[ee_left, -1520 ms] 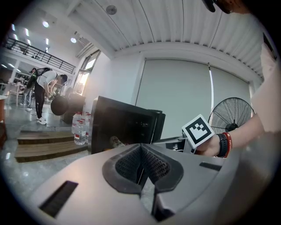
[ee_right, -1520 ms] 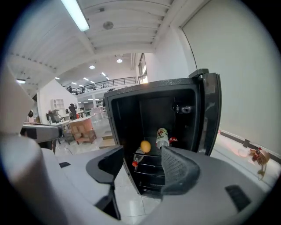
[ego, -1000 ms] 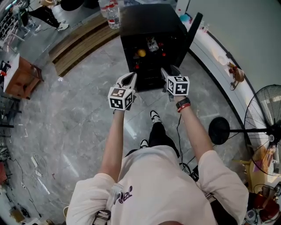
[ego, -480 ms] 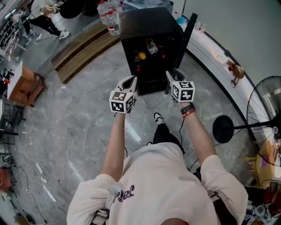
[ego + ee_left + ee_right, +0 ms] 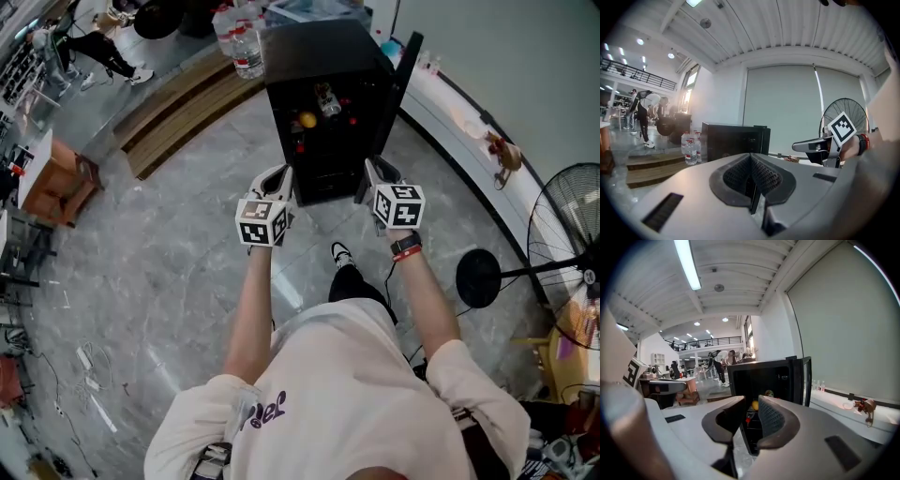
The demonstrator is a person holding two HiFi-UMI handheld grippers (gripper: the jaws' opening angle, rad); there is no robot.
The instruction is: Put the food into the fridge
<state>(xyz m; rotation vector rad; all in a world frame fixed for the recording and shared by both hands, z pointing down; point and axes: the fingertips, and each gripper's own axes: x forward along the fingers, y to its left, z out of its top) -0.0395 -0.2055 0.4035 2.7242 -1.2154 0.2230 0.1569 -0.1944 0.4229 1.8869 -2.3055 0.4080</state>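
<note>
**Grey marble floor, open fridge ahead of two empty grippers**

Marble floor (image 5: 169, 272) lies under the person. Far to the left gripper's left stands a small wooden table (image 5: 56, 178). Beyond it, a low wooden platform (image 5: 178, 103) runs toward some water bottles (image 5: 246, 52) beside the fridge.

The left gripper (image 5: 277, 176) is held out level with its jaws pressed together and nothing between them. Just ahead, between the two grippers, stands the black fridge (image 5: 314, 42). Its door (image 5: 398, 84) is swung open on the right gripper's side. A yellow fruit (image 5: 307, 119) and small red items sit on its shelves.

The right gripper (image 5: 378, 169) points at the open front, with only bare floor between. Its jaws have just been closing and now stand a narrow gap apart, holding nothing. To its right run a white ledge (image 5: 469, 122) and a standing fan (image 5: 562, 234).
</note>
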